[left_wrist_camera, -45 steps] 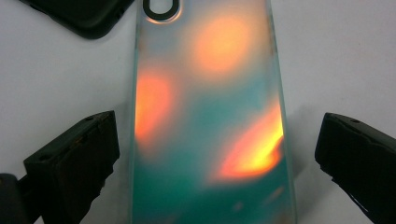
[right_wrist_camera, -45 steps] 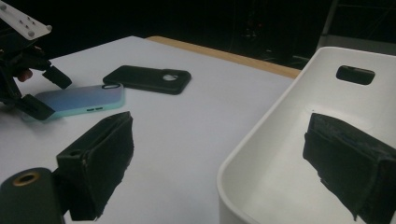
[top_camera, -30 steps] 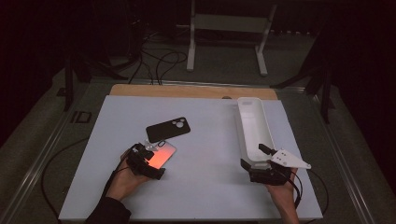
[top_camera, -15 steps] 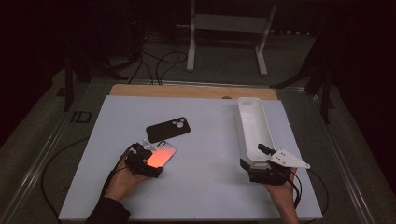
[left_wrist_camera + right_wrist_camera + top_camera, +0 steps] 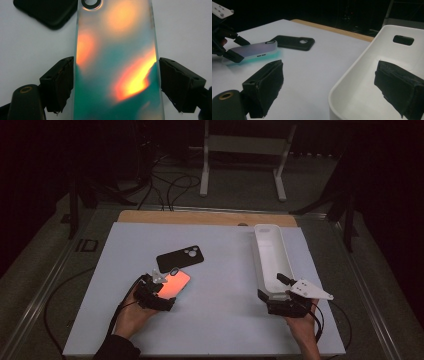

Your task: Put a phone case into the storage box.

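A phone [image 5: 174, 281] with a shiny orange-and-teal back lies left of centre on the white table top. My left gripper [image 5: 161, 289] has just been closing and is now shut on the phone's near end. In the left gripper view both pads [image 5: 62, 82] press on the long sides of the phone [image 5: 117, 62]. In the right gripper view the held end of the phone [image 5: 254, 50] is tipped slightly off the table. A black phone case [image 5: 180, 258] lies just beyond it. My right gripper [image 5: 329, 85] stands open astride the near end wall of the white tray [image 5: 362, 62].
The long white tray [image 5: 258, 265] runs away from me on the right side, and what shows of its inside is bare. A wooden strip [image 5: 200, 217] edges the table's far side. Cables and a metal stand [image 5: 240, 150] are on the floor beyond.
Hardly anything: the left hand has shifted very slightly at the phone. The right gripper and the tray stay where they were.
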The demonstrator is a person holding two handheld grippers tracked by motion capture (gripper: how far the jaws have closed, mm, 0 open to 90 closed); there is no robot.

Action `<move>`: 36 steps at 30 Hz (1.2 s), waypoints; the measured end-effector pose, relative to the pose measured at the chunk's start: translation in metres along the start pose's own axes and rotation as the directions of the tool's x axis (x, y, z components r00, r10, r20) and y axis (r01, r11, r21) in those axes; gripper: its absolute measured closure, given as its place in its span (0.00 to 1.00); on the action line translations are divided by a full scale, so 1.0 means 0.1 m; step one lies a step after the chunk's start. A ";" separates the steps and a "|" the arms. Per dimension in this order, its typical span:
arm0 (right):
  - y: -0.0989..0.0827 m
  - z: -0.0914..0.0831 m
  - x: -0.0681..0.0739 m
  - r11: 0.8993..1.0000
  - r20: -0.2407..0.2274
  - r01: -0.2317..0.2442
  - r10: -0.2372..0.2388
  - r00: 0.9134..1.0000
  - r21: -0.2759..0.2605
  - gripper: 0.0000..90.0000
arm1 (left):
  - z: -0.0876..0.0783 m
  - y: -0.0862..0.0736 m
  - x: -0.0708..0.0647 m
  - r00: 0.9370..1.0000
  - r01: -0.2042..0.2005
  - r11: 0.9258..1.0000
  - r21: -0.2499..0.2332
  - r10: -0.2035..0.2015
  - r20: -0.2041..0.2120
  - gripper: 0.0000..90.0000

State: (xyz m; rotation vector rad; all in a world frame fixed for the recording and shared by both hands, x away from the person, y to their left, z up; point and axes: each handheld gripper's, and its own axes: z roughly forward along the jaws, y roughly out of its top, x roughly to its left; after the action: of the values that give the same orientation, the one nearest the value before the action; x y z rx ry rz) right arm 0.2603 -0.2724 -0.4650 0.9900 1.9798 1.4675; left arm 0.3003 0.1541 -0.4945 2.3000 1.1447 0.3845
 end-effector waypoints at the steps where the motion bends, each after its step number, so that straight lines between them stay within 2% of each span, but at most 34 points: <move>1: 0.00 0.00 -0.01 1.000 0.002 -0.001 0.001 1.000 0.000 0.10 | -0.02 0.01 0.00 1.000 -0.002 1.000 -0.009 0.002 0.005 0.19; 7: 0.04 -0.02 -0.03 1.000 0.012 0.001 -0.001 1.000 0.000 0.10 | -0.10 0.10 -0.10 0.999 -0.035 0.998 -0.060 0.036 0.005 0.19; 14: 0.09 -0.05 -0.09 1.000 0.015 -0.004 0.004 1.000 0.003 0.10 | -0.19 0.22 -0.16 0.998 -0.066 0.990 -0.122 0.066 -0.006 0.19; 15: 0.10 -0.06 -0.11 1.000 0.014 -0.007 0.007 1.000 0.002 0.10 | -0.22 0.26 -0.17 0.997 -0.074 0.988 -0.139 0.072 -0.017 0.19; 22: 0.17 -0.05 -0.20 0.999 -0.024 -0.047 0.048 0.999 0.010 0.10 | -0.34 0.40 -0.23 0.994 -0.111 0.973 -0.204 0.108 -0.023 0.19; 36: 0.44 0.07 -0.15 1.000 -0.092 -0.013 0.014 0.996 0.016 0.10 | -0.49 0.60 -0.35 0.983 -0.182 0.933 -0.311 0.174 -0.053 0.19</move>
State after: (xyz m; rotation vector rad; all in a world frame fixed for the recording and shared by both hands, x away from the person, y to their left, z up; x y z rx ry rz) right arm 0.2868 -0.2729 -0.4256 0.9601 2.0558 1.5321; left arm 0.2949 0.1128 -0.4204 2.1234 0.8174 0.6185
